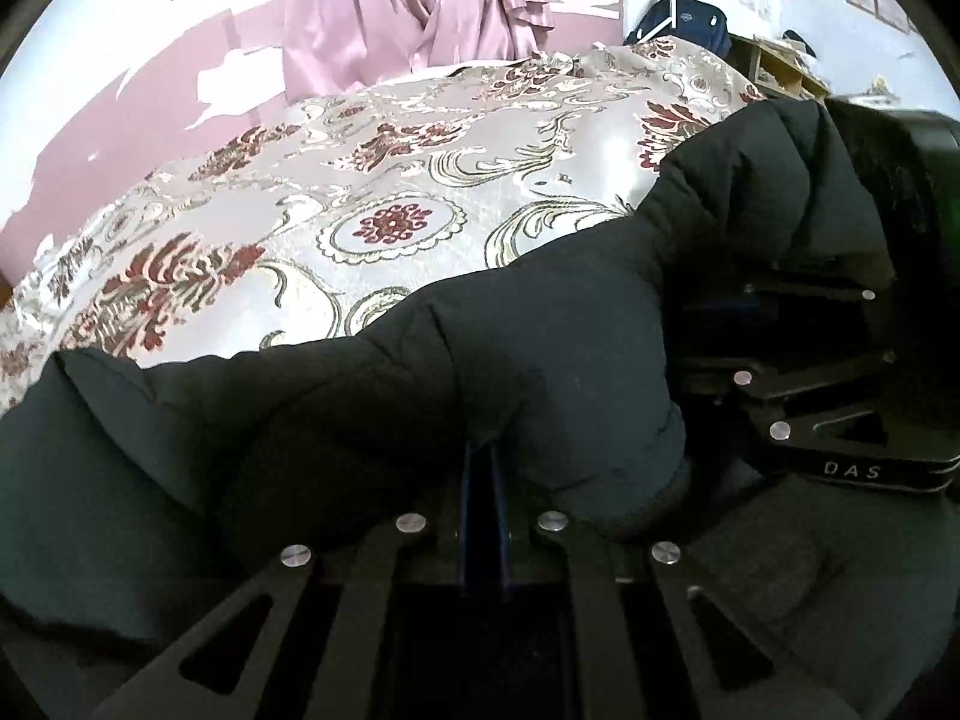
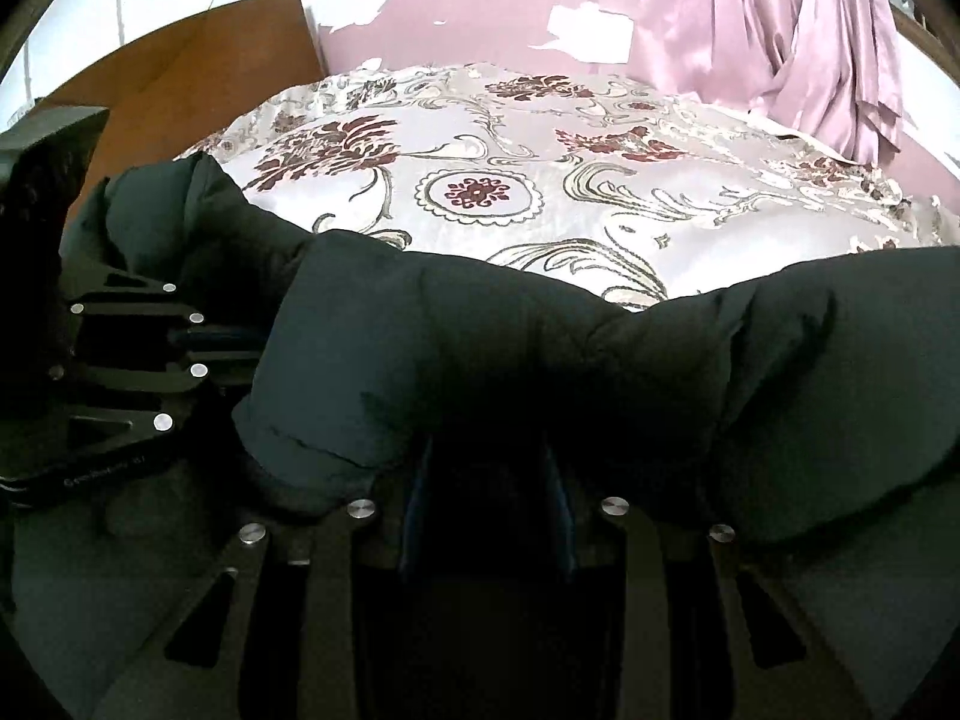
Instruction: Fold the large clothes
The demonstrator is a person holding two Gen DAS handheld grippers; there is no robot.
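Observation:
A dark puffy jacket (image 1: 372,408) lies across the near part of a bed with a floral bedspread (image 1: 384,192). My left gripper (image 1: 483,450) is shut, its blue pads pinching a fold of the jacket. My right gripper (image 1: 714,324) shows at the right of the left wrist view, clamped on another puffy section. In the right wrist view the jacket (image 2: 540,348) fills the lower half; my right gripper (image 2: 489,462) has its jaws around a thick fold, tips hidden in the fabric. My left gripper (image 2: 240,336) shows at the left, gripping the jacket.
A pink curtain (image 1: 414,6) hangs behind the bed against a pink and white wall. A dark bag (image 1: 684,18) and shelves stand at the far right. A wooden headboard (image 2: 198,72) is at the bed's left end. The bedspread (image 2: 540,168) stretches beyond the jacket.

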